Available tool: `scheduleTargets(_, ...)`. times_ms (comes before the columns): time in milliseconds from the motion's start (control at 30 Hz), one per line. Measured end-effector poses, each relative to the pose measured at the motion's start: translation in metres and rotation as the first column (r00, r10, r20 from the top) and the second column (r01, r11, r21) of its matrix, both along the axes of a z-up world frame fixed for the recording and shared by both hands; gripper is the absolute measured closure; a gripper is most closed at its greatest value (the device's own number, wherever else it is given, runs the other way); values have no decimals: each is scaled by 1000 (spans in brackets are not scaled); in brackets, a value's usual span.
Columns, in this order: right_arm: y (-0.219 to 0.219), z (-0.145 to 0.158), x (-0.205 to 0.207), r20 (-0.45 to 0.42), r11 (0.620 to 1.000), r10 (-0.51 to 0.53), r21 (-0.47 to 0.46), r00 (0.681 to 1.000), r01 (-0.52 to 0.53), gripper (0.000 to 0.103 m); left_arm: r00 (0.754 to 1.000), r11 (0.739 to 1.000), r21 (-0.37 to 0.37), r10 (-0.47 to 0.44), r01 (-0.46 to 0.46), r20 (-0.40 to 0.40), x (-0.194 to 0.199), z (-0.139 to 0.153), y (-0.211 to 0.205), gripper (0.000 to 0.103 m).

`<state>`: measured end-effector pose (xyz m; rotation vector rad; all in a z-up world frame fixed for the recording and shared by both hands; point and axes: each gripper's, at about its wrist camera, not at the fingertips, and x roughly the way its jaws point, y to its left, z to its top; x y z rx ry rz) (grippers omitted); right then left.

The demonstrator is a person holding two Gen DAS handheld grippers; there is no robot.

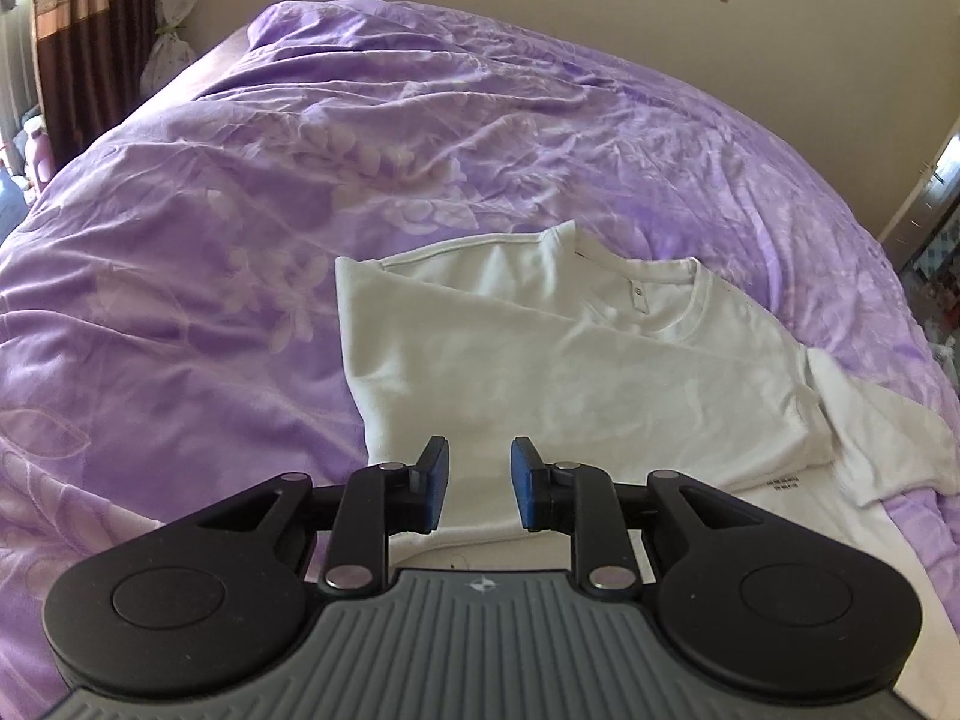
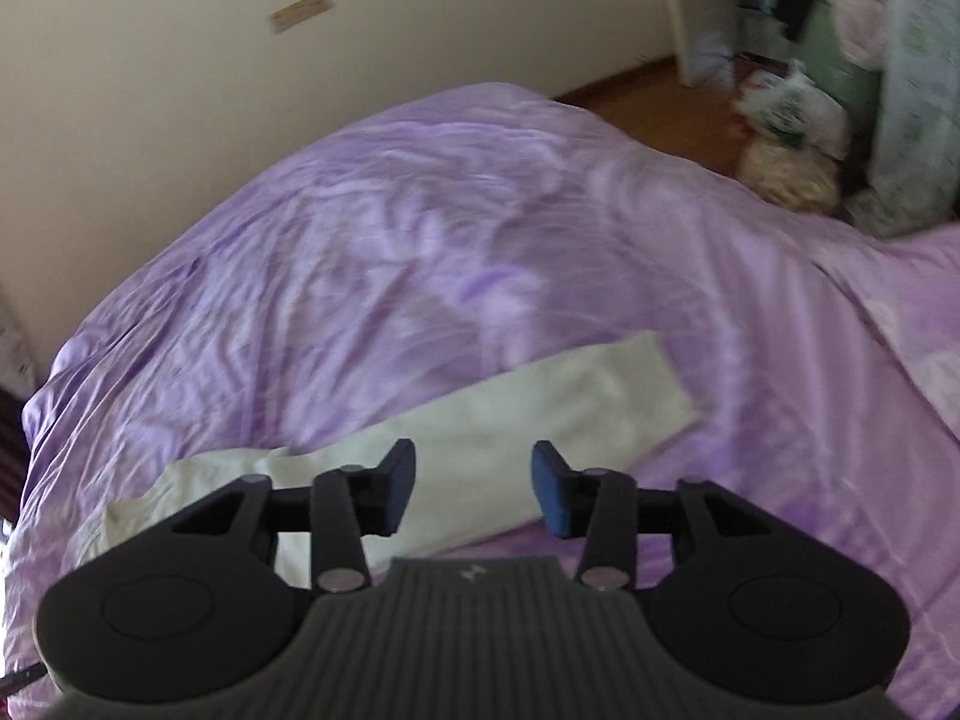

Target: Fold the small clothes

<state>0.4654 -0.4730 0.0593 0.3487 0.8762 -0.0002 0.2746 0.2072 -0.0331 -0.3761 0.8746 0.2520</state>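
Lying soft and light ahead of the left gripper (image 1: pixel 479 483), whose jaws stand apart and empty, the white cotton T-shirt (image 1: pixel 540 360) rests partly folded on the purple floral bedspread (image 1: pixel 240 210). Rightward, the right gripper (image 2: pixel 474 489), jaws wider and empty, hovers over its sleeve; pinch doubled hems, which likely slip least.
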Motion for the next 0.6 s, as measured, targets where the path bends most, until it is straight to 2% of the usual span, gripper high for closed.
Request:
scheduleTargets(133, -45, -48, -1, -27, 990, -118, 76, 993, 120, 56, 999, 999, 23, 37, -37, -20, 4, -6, 2, 76)
scheduleTargets(233, -73, -96, 4, -72, 963, -212, 158, 975, 221, 58, 998, 998, 35, 54, -53, -37, 9, -12, 6, 75)
scheduleTargets(333, -87, -137, 16, -98, 934, -280, 200, 955, 295, 60, 995, 995, 66, 78, -74, -61, 18, -19, 8, 74)
scheduleTargets(467, -101, -167, 40, -87, 908, -335, 236, 938, 346, 62, 991, 991, 90, 106, -99, -81, 31, -30, 9, 74)
scheduleTargets(600, -112, -189, 64, -103, 892, -386, 212, 917, 400, 66, 990, 991, 84, 107, -100, -90, 42, -40, 7, 74)
